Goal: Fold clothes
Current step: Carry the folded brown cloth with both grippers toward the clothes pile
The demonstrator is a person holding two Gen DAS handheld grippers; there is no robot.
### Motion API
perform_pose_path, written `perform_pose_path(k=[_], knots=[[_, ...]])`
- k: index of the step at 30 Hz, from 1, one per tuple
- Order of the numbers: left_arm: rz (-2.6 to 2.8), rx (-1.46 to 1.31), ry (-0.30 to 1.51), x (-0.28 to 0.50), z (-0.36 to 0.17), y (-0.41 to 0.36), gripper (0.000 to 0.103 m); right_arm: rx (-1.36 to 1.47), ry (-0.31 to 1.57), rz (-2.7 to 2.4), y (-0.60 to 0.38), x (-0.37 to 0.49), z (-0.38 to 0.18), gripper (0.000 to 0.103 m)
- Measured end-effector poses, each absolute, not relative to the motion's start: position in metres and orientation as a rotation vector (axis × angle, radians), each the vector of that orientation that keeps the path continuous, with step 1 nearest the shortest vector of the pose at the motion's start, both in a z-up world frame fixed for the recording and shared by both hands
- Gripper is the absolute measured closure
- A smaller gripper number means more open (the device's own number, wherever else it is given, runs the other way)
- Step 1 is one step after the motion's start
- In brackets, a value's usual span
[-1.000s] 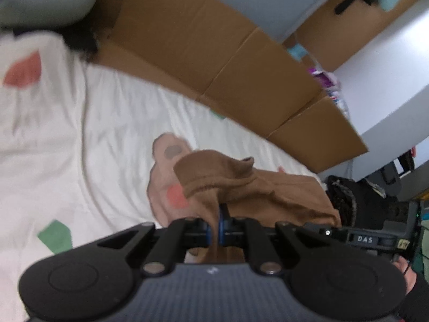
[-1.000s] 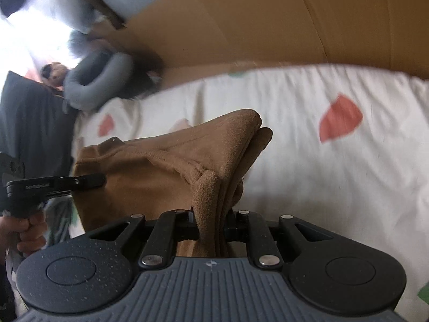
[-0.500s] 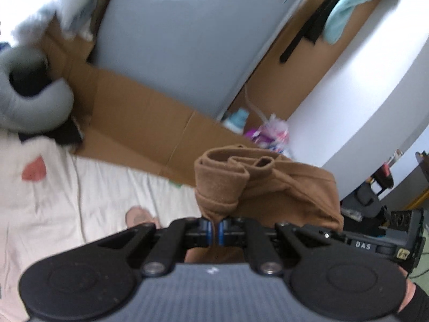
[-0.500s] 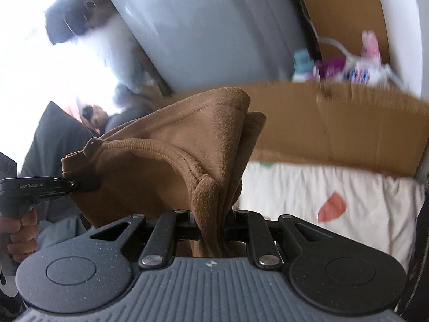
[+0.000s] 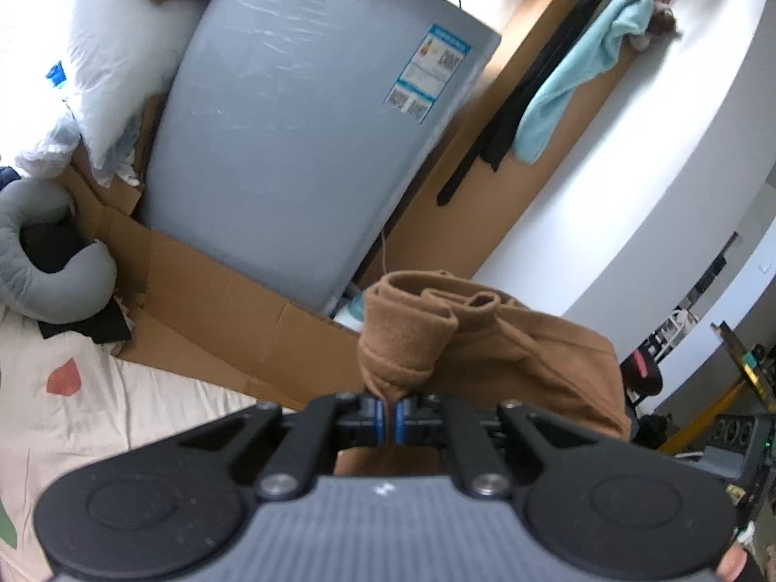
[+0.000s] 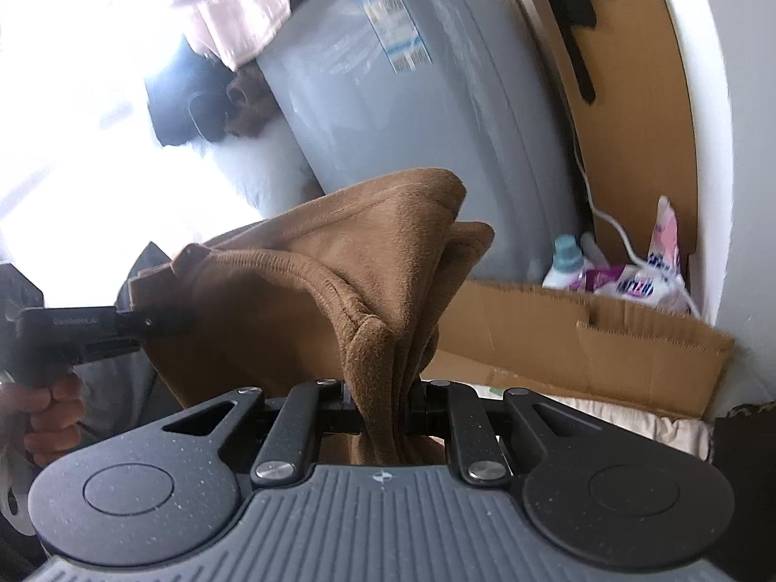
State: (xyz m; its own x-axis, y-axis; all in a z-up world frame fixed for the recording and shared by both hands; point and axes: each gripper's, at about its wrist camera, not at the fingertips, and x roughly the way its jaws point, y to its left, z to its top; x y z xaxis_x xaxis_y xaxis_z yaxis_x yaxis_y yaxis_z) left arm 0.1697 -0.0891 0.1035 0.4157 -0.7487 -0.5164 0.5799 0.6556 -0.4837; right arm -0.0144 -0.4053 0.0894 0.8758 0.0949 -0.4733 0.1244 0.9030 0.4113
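You've lifted the brown garment (image 5: 485,339) clear of the bedsheet (image 5: 97,417); it now hangs between left gripper (image 5: 390,419) and right gripper (image 6: 383,407), both pinching its edge, ready to spread flat.

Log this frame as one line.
phase: lift | left gripper: shut on brown garment | right gripper: shut on brown garment | garment: bunched, held between both

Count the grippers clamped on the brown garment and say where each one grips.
2. The left gripper pinches a bunched end of the brown garment; the right gripper clamps the thick folded end. The cloth between them hangs in the air.
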Motion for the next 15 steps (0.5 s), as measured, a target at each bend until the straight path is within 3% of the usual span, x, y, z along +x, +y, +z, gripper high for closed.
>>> perform_pose_path(k=[15], knots=[[-0.946, -0.234, 0.711, 0.104, 0.168, -0.117, 0.098, 0.39, 0.431, -0.109, -0.401, -0.111, 0.159, 0.09]])
